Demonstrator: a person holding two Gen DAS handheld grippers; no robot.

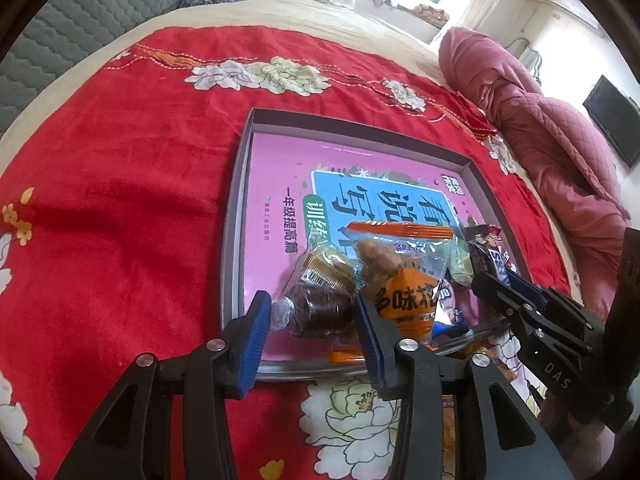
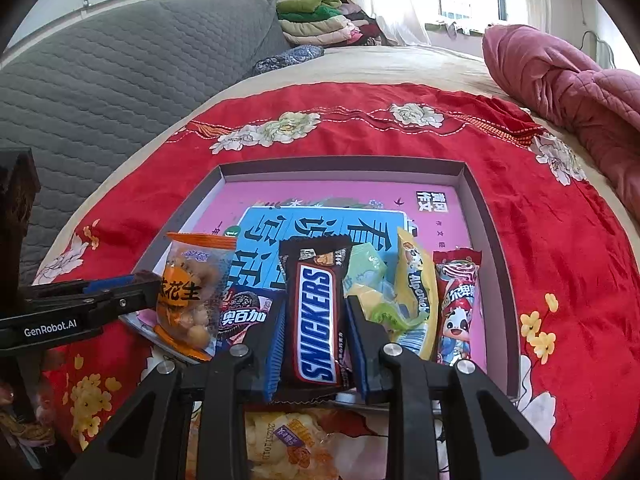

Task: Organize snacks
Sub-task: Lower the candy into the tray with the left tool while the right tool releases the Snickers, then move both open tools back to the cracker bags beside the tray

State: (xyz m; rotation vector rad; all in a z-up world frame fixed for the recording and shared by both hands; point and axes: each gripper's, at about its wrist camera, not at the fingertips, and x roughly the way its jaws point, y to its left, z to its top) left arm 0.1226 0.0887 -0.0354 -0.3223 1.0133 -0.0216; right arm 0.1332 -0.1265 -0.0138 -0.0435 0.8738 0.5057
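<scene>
A grey shallow box (image 1: 240, 184) (image 2: 476, 200) with a pink book on its floor lies on the red floral cloth. My left gripper (image 1: 310, 312) has its blue pads around a dark round cake in clear wrap (image 1: 318, 312) at the box's near left. My right gripper (image 2: 316, 344) is shut on a Snickers bar (image 2: 316, 320) over the box's near edge. An orange peanut bag (image 1: 404, 280) (image 2: 186, 296), an Oreo pack (image 2: 242, 314), a green pack (image 2: 372, 292), a yellow Alpenliebe pack (image 2: 416, 292) and a red candy stick (image 2: 458, 304) lie in the box.
A snack bag with orange print (image 2: 288, 444) lies on the cloth just before the box. A pink quilt (image 2: 560, 80) is bunched at the right. A grey quilted headboard (image 2: 100, 80) stands at the left. Folded clothes (image 2: 320, 20) are stacked far back.
</scene>
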